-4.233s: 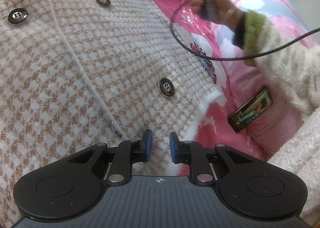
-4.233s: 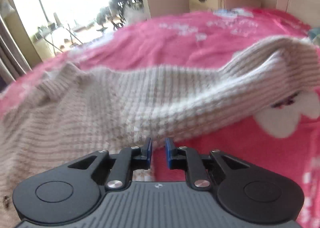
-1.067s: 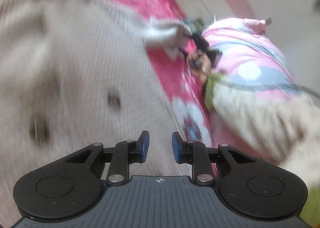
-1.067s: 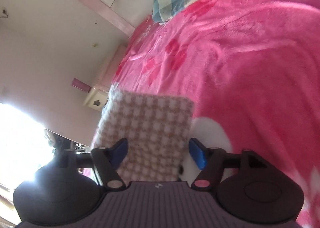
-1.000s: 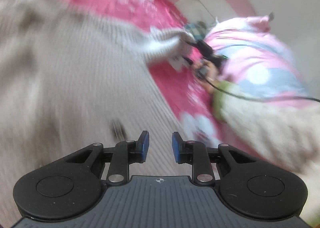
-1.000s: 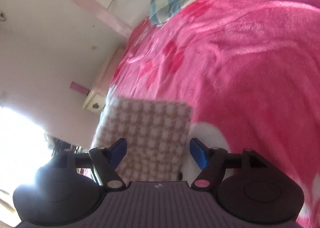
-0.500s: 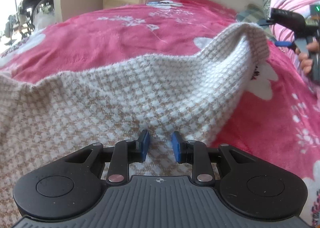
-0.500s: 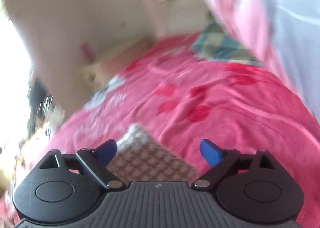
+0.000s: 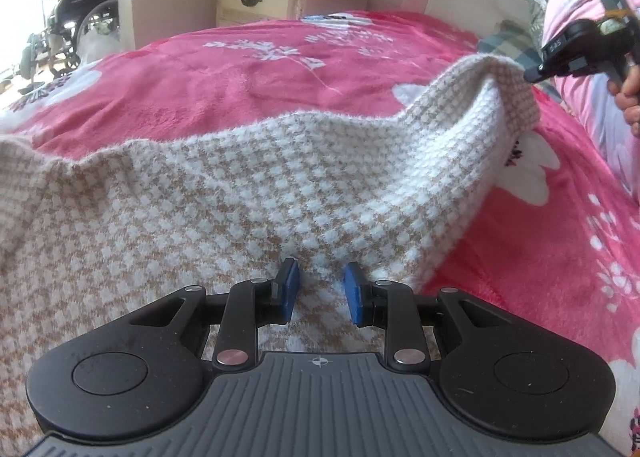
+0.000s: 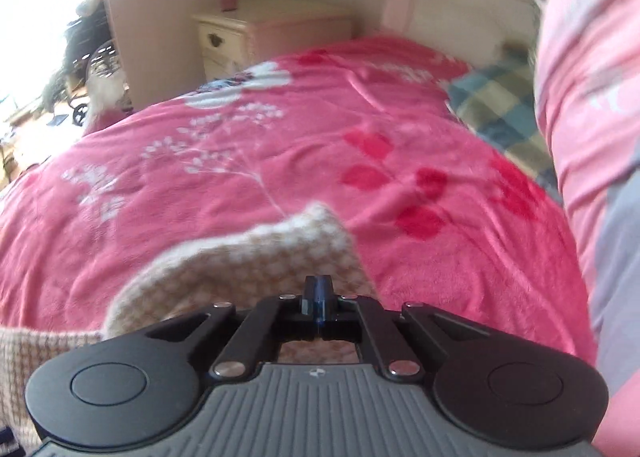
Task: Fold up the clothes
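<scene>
Garment: your houndstooth jacket lies on the bed, one corner raised.
Right gripper: fingers pinch that corner, lifting it to fold.
Left gripper: fingers narrowly parted over fabric.

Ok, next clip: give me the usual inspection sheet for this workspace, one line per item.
Surface: pink floral blanket covering a bed.
Job's things: houndstooth knit garment, one corner lifted.
Clutter: plaid pillow at the head of the bed.
Grippers: left gripper slightly open, fabric between its pads; right gripper shut on the lifted corner.
Cables: nothing seen.
Surroundings: cream nightstand, wheelchair, pink-sleeved arm.
</scene>
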Motion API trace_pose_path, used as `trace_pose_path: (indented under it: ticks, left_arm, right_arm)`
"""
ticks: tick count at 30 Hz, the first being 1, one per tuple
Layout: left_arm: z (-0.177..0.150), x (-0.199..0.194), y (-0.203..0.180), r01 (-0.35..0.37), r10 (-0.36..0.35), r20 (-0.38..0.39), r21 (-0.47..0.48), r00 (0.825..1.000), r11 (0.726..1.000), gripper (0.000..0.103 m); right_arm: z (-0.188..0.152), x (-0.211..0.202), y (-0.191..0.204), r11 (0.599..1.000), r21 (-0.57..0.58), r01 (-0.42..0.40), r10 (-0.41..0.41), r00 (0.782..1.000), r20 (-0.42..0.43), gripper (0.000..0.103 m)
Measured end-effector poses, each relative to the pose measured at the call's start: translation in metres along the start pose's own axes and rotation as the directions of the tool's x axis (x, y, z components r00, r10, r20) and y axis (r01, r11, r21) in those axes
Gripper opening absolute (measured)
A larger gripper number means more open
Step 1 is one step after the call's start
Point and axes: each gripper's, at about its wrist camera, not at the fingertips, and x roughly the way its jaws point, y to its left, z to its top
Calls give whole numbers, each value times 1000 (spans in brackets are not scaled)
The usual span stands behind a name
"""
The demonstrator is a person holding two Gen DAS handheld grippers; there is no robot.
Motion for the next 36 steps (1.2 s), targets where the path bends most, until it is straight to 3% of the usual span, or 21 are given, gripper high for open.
trace_pose_path:
  ticks: [4,8,10,12,16,20,25,33,34,36]
  left_arm:
    - [-1,0,0,2,-2,9,-1,1000,1000,25]
    - [-6,-2,5,24,-24,33,-2,999,1000,25]
    - [-7,-2,6,33,-33,36,-6,999,999,25]
    - [-6,-2,8,41,-41,33,-11,999,999,25]
    - [-5,-1,11,57,-56,28,-21,998,998,25]
    - [-6,0,13,70,-69,28,-25,997,997,25]
    - [-7,-1,14,77,-76,32,-27,997,997,25]
    - [-7,-1,15,79,-78,32,-22,996,997,26]
    - [-7,-1,15,80,-79,32,-20,996,997,26]
    - [-7,0,15,81,-80,33,-19,996,997,26]
  right_arm:
    - [10,-33,21,996,-93,-1,6,999,52,0]
    - [19,-47,17,995,-90,46,-40,997,68,3]
    - [15,-44,15,991,-102,85,-79,995,61,26]
    - [10,-39,12,989,-108,104,-98,994,57,39]
    - [10,-30,-16,995,91,27,-35,996,84,63]
    - [18,-9,-39,966,259,-24,1,996,87,68]
    - [27,17,-36,955,296,-25,4,997,72,78]
    - [31,45,-9,980,199,17,-22,1000,22,81]
    - [30,45,-7,983,185,14,-18,1000,21,65]
    - [28,44,-2,988,156,7,-10,1000,17,60]
